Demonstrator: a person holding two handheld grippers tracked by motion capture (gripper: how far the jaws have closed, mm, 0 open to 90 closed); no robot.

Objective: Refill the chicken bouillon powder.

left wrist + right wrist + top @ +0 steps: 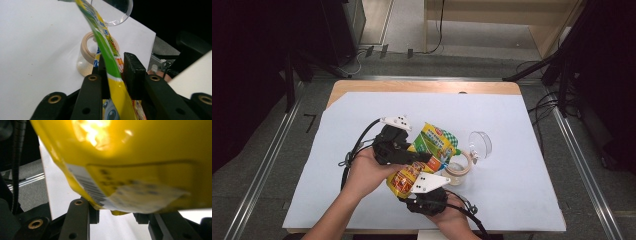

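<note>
Snack pouch (pixel 110 67) loose between parted left claw (pixel 117 72) jaws, right claw's state unclear

left gripper (pixel 424 157) jaws parted, right gripper (pixel 412 186) jaws parted

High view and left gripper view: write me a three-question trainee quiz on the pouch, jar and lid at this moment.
1. True or false: the clear lid sits on the jar.
2. What passes between the jaws of the left gripper? A) the pouch B) the lid C) the jar
3. What colour is the jar's rim?

Key: 1 false, it lies on the white sheet beside the jar; 2 A; 3 beige.
</note>
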